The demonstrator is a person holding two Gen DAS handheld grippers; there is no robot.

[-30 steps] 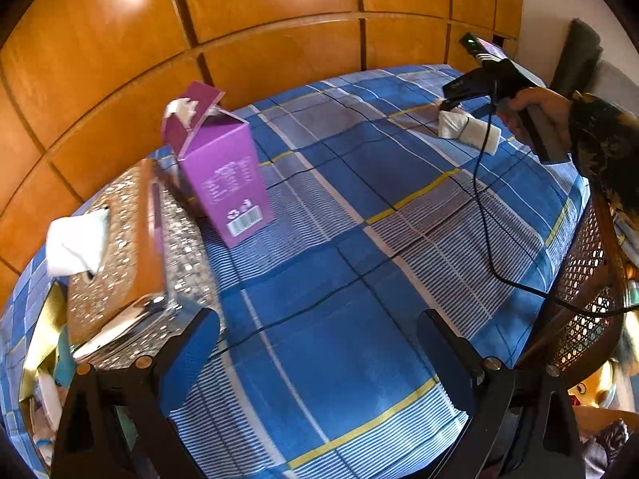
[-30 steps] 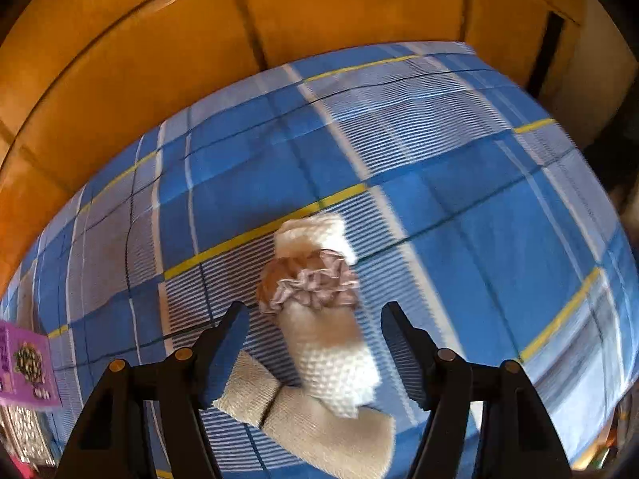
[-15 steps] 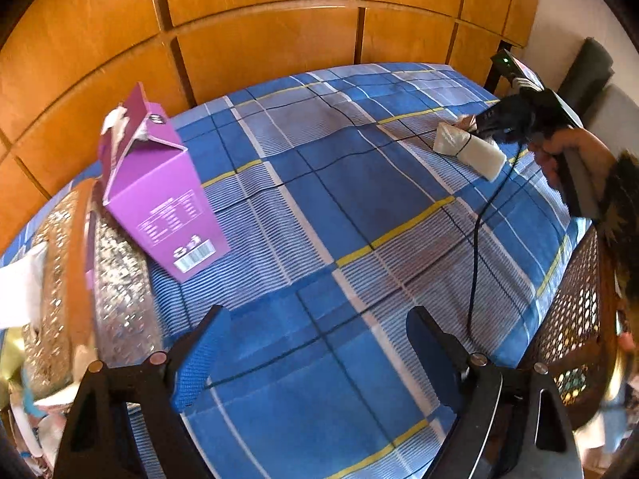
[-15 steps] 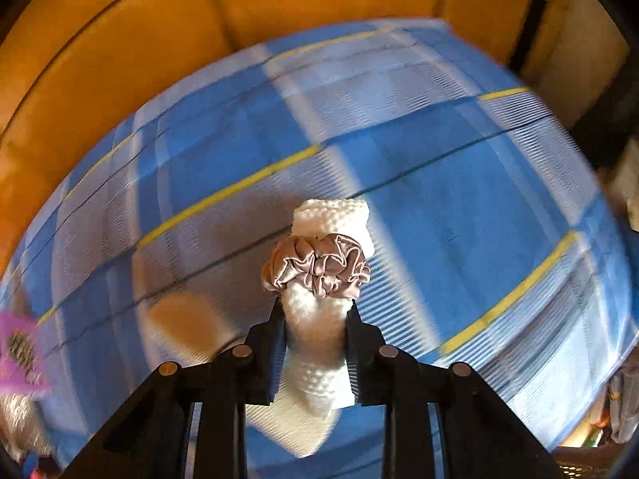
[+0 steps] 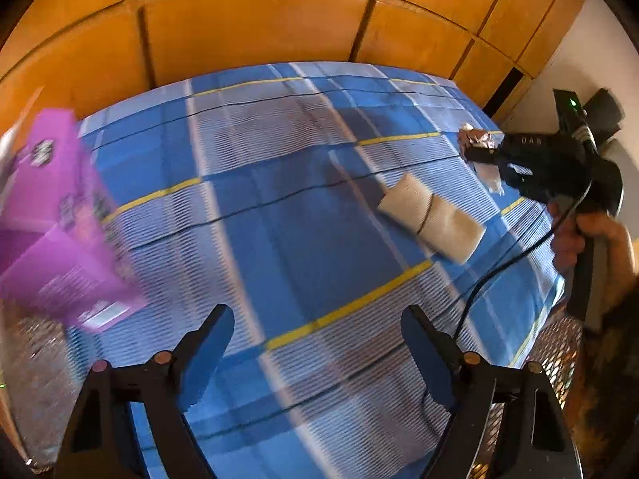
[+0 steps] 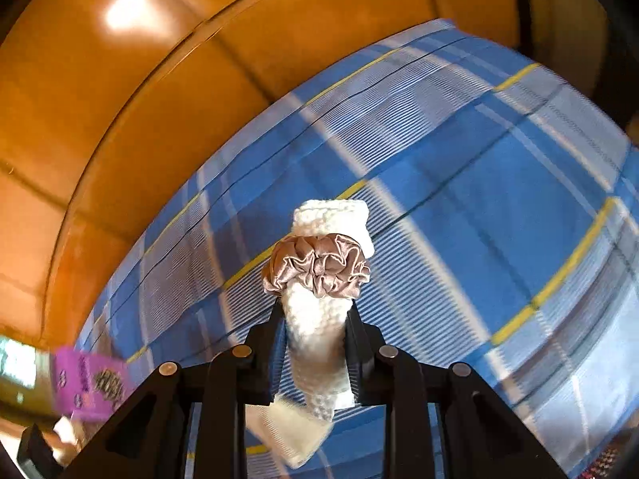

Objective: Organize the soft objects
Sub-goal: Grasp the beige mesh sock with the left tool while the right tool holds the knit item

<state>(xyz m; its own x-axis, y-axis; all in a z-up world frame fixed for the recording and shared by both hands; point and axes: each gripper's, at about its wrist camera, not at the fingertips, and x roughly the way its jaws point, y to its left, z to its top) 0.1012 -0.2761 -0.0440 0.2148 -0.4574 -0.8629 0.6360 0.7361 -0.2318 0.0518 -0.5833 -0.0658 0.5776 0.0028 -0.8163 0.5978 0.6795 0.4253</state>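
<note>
Changes logged against the frames a second earlier:

- Right gripper (image 6: 315,319): formerly spread wide over the white knitted roll (image 6: 319,343); now clamped on it, roll raised off the blue plaid bedspread (image 6: 499,207).
- Satin scrunchie (image 6: 315,267): rides up with the roll.
- Beige cloth roll (image 5: 431,217): formerly under the white one; now lies alone, uncovered.
- Left gripper (image 5: 315,343): view swung right; purple carton (image 5: 56,215) shifts to the left edge, blurred. Tissue box mostly out of view.

Bright warm light; glare on wood panels (image 6: 124,16); motion blur on purple box (image 5: 52,215); fisheye-curved edges.
</note>
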